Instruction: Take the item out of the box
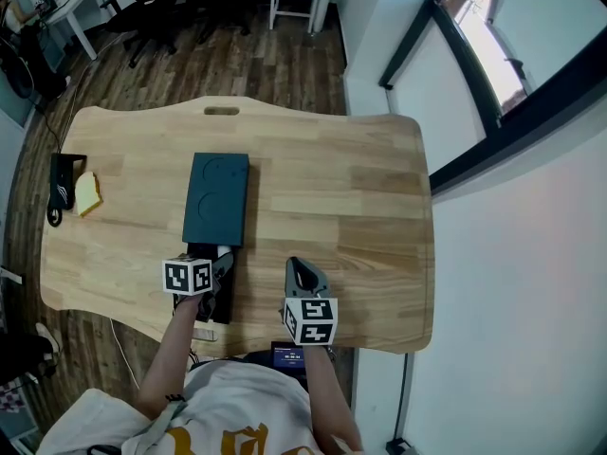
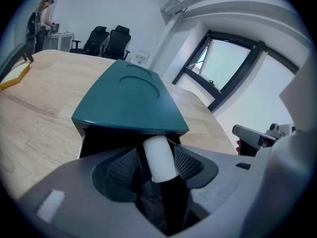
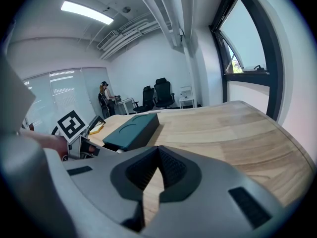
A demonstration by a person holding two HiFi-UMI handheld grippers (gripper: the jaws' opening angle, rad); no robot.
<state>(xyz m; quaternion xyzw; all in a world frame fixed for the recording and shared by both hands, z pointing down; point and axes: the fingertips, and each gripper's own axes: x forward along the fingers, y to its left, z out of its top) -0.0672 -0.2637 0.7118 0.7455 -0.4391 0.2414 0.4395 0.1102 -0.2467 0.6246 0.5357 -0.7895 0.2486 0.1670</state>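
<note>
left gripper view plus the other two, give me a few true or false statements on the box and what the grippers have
1. The teal box lies on the wooden table. True.
2. A white cylinder stands between the jaws of the left gripper. True.
3. The right gripper holds the white cylinder. False: its jaws are together with nothing in them.
4. The yellow object lies on top of the box. False: it lies on the table, apart from the box.
</note>
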